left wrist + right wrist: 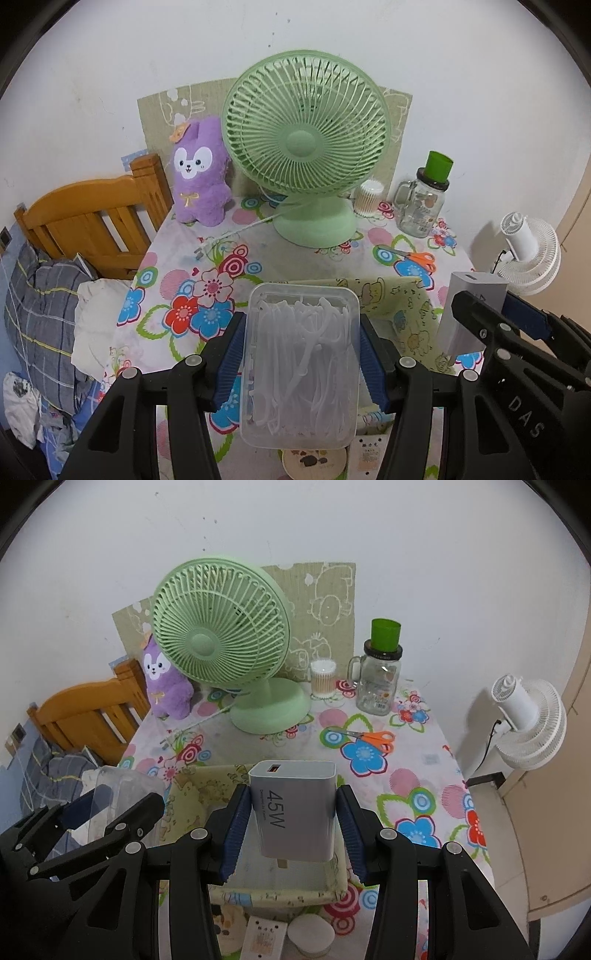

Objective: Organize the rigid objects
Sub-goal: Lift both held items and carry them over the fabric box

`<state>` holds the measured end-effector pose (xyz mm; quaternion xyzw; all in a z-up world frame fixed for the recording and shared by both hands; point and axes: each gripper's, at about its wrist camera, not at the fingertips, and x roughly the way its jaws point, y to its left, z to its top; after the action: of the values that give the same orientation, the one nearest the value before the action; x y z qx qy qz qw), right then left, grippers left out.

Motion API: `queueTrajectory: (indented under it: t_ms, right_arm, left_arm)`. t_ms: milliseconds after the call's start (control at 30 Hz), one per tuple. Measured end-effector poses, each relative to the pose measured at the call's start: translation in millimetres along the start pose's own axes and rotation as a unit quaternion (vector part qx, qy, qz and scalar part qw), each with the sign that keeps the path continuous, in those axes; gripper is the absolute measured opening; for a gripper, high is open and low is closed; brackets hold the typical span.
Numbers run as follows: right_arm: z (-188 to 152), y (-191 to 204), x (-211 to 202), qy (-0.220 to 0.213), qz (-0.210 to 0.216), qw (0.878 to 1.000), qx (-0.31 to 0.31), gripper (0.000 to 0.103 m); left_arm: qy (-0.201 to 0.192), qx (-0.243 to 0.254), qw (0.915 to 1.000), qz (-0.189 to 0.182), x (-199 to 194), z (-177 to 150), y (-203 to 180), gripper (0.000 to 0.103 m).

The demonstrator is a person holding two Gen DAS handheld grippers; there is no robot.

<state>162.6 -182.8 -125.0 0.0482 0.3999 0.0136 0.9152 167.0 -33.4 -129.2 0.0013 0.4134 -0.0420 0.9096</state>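
Observation:
My left gripper is shut on a clear plastic box of white floss picks and holds it above the near part of the floral table. My right gripper is shut on a grey 45W charger and holds it over a yellow-green fabric storage box. The fabric box also shows in the left wrist view, right of the floss box. The right gripper with the charger shows at the right of the left wrist view. The left gripper shows at the left of the right wrist view.
A green desk fan, purple plush, cotton swab jar, glass mug jar with green cup and orange scissors stand at the back. A white fan is off the right edge. A wooden bed frame is at left.

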Motion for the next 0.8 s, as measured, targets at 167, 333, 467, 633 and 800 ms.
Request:
queueTrajectory:
  t_ms: [167, 333, 467, 633, 800]
  right_arm:
    - [2.7, -1.7, 16.8, 0.01, -0.001, 1.0, -0.001, 0.05]
    - [1.7, -2.3, 34.3, 0.027, -0.002, 1.0, -0.001, 0.05]
    - [1.0, -2.6, 45.8, 0.039, 0.0, 0.999, 0.0, 0.05]
    - [0.0, -2.4, 58.3, 0.052, 0.0, 0.999, 0.003, 0.05]
    - [-1.7, -0.5, 68.9, 0.063, 0.002, 0.998, 0.005, 0.05]
  left_arm:
    - [0.021, -0.005, 0.9998, 0.0, 19.3, -3.4, 0.7, 0.06]
    - [0.04, -0.002, 0.9992, -0.004, 35.6, -9.0, -3.1, 0.059]
    - [0.049, -0.004, 0.9987, -0.007, 45.9, -10.4, -5.3, 0.059]
    - [0.062, -0.001, 0.9981, 0.004, 60.0, -9.1, -7.9, 0.06]
    - [0.075, -0.007, 0.9971, 0.008, 72.0, -10.9, -4.5, 0.06]
